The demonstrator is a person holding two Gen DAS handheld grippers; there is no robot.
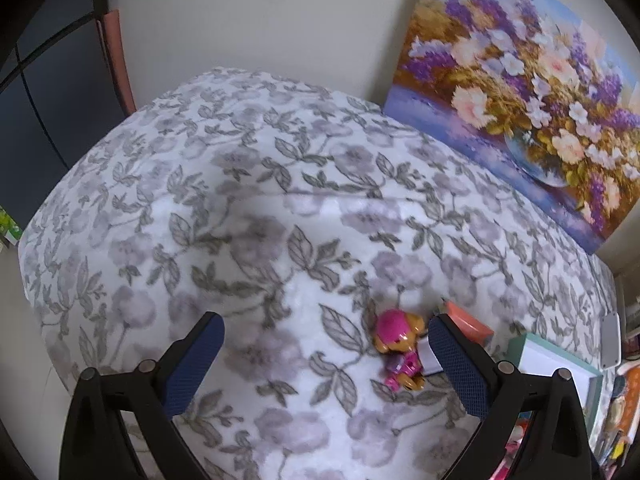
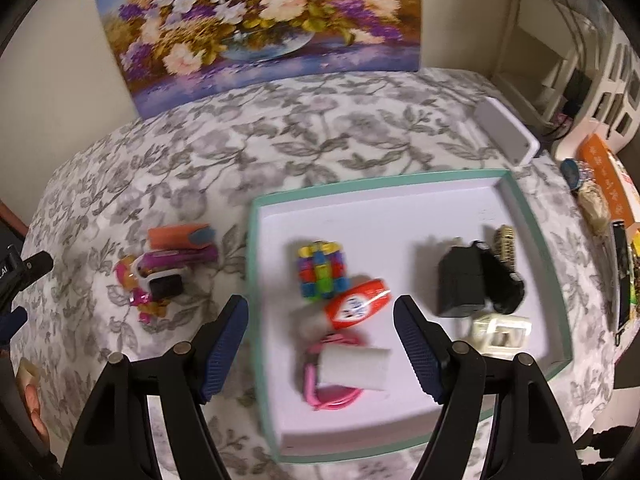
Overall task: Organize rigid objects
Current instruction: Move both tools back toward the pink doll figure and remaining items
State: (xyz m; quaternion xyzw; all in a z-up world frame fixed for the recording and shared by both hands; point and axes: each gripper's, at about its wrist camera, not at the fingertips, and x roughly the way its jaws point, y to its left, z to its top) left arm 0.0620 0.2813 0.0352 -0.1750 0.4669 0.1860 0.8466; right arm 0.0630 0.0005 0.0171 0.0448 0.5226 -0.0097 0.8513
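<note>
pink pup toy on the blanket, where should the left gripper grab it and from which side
Probably across the body, just below the helmet, coming from above. The pup toy lies on its back on the soft blanket, its narrow torso exposed; the left gripper is open nearby.

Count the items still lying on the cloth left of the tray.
4, clustered: orange case at the back, purple case before it, white watch, pink toy pup at the left. More may be hidden.
</note>
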